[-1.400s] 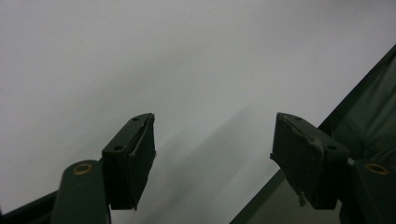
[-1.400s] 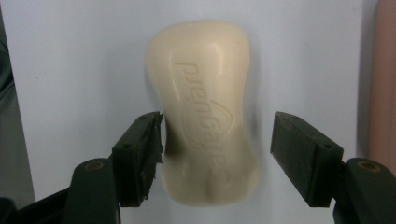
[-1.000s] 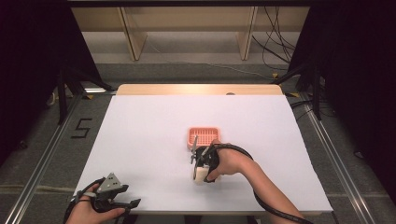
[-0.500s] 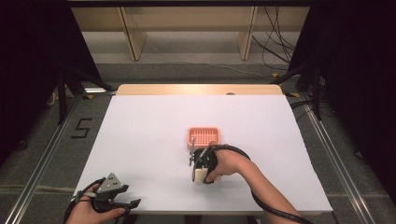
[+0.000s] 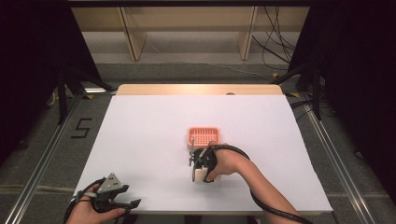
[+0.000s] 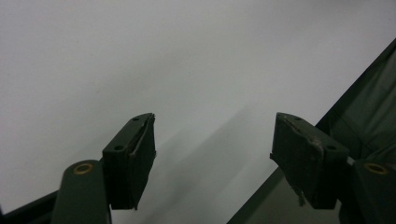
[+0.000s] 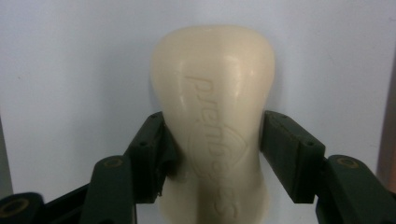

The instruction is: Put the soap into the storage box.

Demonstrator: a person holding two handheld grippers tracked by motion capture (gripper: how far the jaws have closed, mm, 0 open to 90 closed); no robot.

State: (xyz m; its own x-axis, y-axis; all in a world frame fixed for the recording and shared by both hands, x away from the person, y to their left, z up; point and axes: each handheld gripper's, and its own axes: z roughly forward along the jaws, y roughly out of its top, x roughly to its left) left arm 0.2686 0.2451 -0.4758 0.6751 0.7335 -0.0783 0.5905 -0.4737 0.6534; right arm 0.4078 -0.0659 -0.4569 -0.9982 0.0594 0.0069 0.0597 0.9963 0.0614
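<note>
In the right gripper view, the right gripper [image 7: 215, 140] is reaching down over a cream bar of soap [image 7: 214, 116] that is lying on the white table [image 7: 70, 70]. Its two black jaws have just been closing and are now standing against the bar's narrowed waist, one on each side. The soap is showing raised lettering running along its length. Its rounded far end is sticking out past the jaws.

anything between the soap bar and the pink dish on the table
Nothing visible. The soap bar sits between the jaws of the right gripper, which have just been closing onto it. The pink dish lies just beyond, with bare white table around it.
</note>
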